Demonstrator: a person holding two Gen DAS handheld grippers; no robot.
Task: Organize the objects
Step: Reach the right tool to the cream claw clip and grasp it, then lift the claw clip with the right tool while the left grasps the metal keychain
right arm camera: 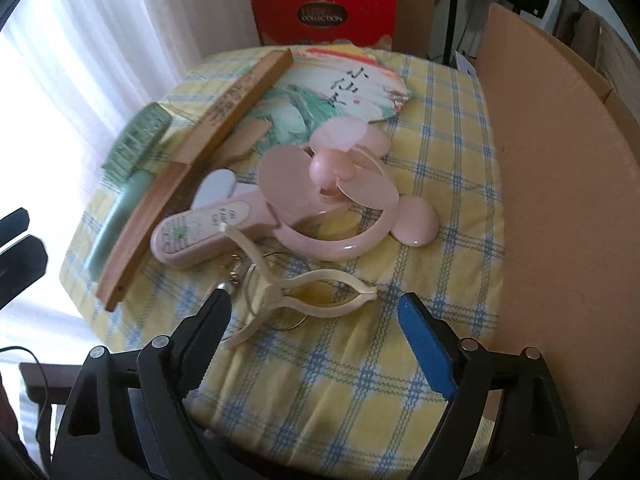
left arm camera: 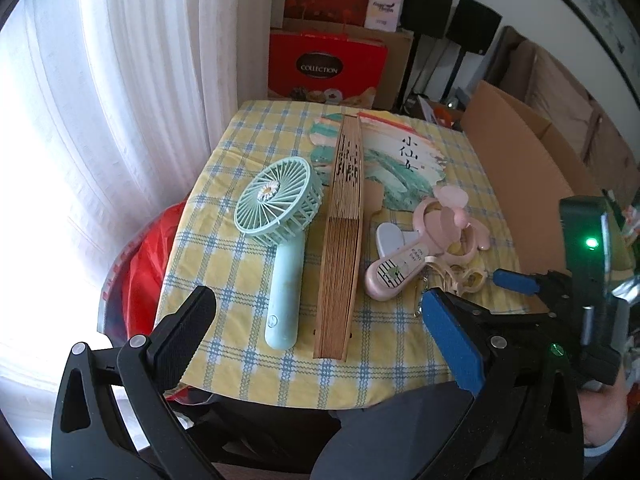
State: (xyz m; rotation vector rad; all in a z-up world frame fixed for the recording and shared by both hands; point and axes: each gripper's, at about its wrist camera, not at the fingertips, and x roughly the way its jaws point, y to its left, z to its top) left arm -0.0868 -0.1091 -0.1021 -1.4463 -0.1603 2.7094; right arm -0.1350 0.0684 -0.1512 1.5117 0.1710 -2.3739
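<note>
Both tongs [left arm camera: 320, 332] [right arm camera: 314, 320] gape empty; folded wooden fan [left arm camera: 342, 240] lies lengthwise, pointing away from them.

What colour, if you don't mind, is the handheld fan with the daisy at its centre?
The handheld fan is pale mint green, cage and handle alike; the left wrist view shows it best.

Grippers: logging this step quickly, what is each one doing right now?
Left gripper: open, holding nothing.
Right gripper: open, holding nothing, a cream clip lying between its fingers.
</note>
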